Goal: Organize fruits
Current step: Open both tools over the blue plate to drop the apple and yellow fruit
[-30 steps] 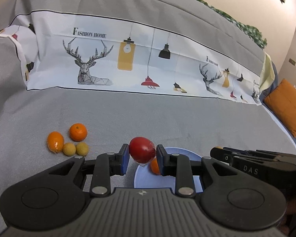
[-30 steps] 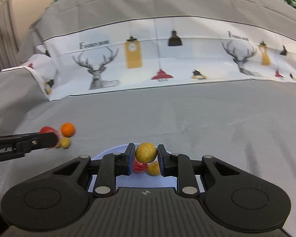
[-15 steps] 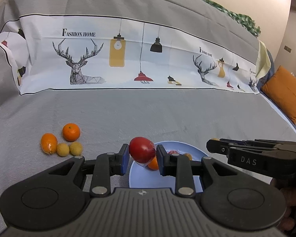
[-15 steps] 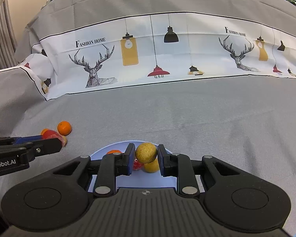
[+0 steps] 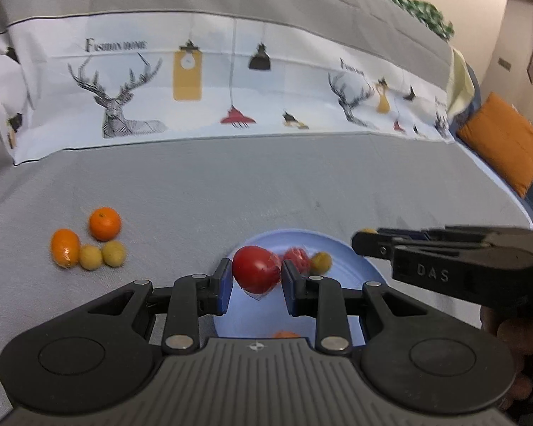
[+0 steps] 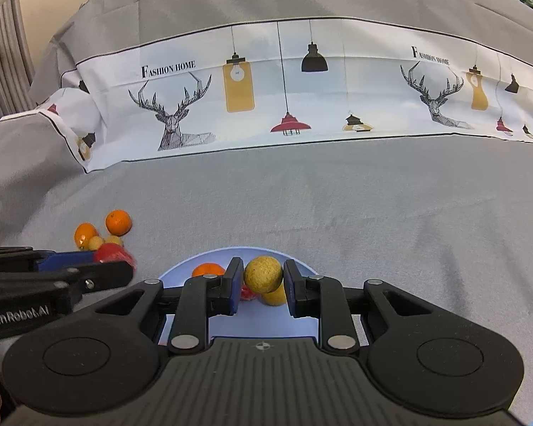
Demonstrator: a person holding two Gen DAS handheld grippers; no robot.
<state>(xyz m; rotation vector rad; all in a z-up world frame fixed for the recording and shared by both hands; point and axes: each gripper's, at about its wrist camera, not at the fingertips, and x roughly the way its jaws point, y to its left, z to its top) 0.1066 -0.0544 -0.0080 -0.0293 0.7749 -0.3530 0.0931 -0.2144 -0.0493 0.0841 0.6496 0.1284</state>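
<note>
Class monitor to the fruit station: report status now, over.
Left gripper shut on red fruit; right gripper shut on yellow-green fruit. Both over blue plate. Four fruits still on grey cover. Path clear.

Left wrist view: sits just behind left claw [image 5: 256,277], looks forward and down across grey sofa seat [image 5: 231,184] toward printed backrest band. Right wrist view: same low, close angle behind right claw [image 6: 263,277]. Both share blue plate [image 5: 351,262], loose fruit cluster [image 5: 89,245] left of frame; each catches other claw at frame edge.
</note>
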